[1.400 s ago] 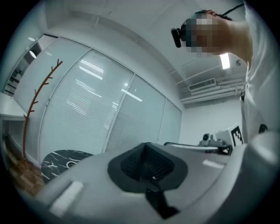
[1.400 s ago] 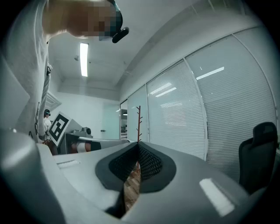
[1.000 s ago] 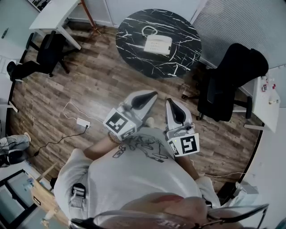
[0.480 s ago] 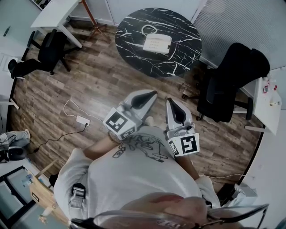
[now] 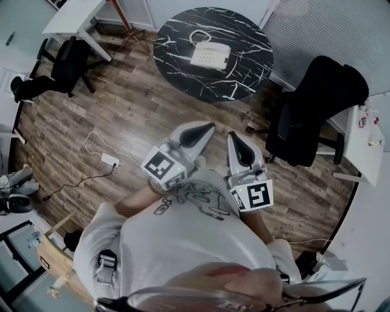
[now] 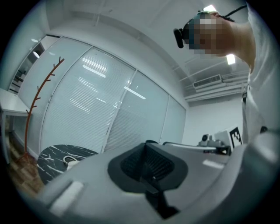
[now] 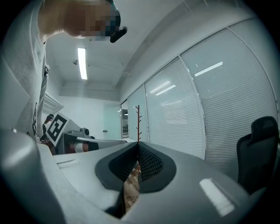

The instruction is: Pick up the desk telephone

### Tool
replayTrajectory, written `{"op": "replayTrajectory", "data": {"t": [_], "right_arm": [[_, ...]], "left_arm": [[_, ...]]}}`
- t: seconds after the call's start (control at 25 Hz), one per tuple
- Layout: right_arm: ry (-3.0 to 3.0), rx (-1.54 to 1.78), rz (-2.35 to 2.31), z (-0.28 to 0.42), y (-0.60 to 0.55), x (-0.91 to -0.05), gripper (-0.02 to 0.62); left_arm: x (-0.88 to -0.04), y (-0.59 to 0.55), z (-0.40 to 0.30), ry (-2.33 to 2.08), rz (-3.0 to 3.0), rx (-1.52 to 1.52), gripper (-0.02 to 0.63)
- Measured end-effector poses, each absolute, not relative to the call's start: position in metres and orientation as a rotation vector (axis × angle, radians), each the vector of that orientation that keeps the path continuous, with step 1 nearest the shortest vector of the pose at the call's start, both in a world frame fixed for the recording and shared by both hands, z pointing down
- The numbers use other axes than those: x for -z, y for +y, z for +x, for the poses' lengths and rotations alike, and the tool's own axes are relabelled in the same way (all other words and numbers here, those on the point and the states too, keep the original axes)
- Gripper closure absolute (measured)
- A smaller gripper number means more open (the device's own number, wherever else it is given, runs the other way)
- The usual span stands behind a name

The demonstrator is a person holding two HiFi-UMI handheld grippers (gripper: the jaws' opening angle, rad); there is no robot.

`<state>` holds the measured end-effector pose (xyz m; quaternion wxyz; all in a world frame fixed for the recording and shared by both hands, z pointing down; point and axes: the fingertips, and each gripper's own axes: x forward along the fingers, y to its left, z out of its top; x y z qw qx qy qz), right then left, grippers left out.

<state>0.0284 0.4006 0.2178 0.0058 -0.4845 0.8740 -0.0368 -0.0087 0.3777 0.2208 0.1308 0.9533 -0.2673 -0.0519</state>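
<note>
A white desk telephone (image 5: 209,54) with a coiled cord lies on a round black marble table (image 5: 244,73) at the top of the head view. It shows small at the lower left of the left gripper view as the telephone (image 6: 71,161) on the table (image 6: 52,157). My left gripper (image 5: 206,128) and right gripper (image 5: 234,139) are held side by side in front of the person's chest, well short of the table. Both are shut and hold nothing. The left gripper (image 6: 145,151) and the right gripper (image 7: 138,151) point level across the room.
A black office chair (image 5: 311,109) stands right of the marble table. Another black chair (image 5: 64,64) sits by a white desk (image 5: 76,18) at the upper left. A white power strip with cables (image 5: 109,160) lies on the wood floor. A red coat stand (image 6: 33,109) rises beside the blinds.
The table with the telephone has slid a little up and left in the head view as the person moves forward. Both grippers stay shut in front of the chest.
</note>
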Motion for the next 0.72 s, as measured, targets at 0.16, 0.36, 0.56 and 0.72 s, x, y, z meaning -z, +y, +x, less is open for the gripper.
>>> {"op": "replayTrajectory", "data": {"t": [0.16,0.36,0.56,0.72], "right_arm": [[2.746,0.128,-1.502,0.037,0.401,-0.223,0.589],[2.759,0.133,-1.49,0.043,0.394,-0.227,0.589],[2.752,0.121,-1.505,0.053,0.379,-0.232,0.589],[2.751,0.129,-1.508,0.055,0.364,-0.235,0.589]], "left_arm": [[-0.225,0.377,0.001,-0.783,2.763,0.143,0.604],[-0.228,0.367,0.007,-0.799,2.757,0.138,0.604],[-0.233,0.351,0.017,-0.792,2.764,0.141,0.604],[-0.237,0.335,0.019,-0.79,2.757,0.144,0.604]]}}
